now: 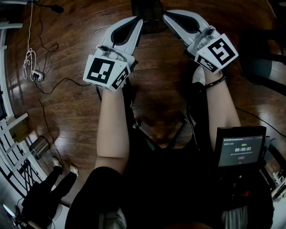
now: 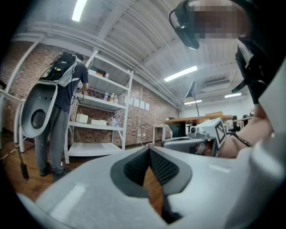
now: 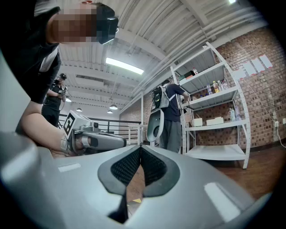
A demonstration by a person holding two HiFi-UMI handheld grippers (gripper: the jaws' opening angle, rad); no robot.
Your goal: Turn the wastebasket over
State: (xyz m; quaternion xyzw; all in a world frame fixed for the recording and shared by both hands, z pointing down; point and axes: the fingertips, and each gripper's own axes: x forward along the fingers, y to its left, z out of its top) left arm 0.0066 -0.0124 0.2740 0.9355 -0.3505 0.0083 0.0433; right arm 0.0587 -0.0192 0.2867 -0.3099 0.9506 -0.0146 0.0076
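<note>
Both grippers are held level over a dark wooden floor (image 1: 161, 85), side by side and pointing away from me. The left gripper (image 1: 136, 20) has its jaws closed tip to tip with nothing between them, as the left gripper view (image 2: 148, 149) also shows. The right gripper (image 1: 167, 16) is shut and empty too, its pads meeting in the right gripper view (image 3: 140, 147). A dark object (image 1: 147, 12) sits on the floor just beyond the two tips, cut off by the frame edge. No wastebasket shows clearly. A small shiny metal cylinder (image 1: 39, 146) stands on the floor far left.
White cables and a power strip (image 1: 35, 75) lie on the floor at the left. A white rack (image 1: 10, 134) runs along the left edge. A person with a backpack (image 2: 60, 94) stands at white shelves (image 2: 100, 116). A screen device (image 1: 240, 150) hangs at my right side.
</note>
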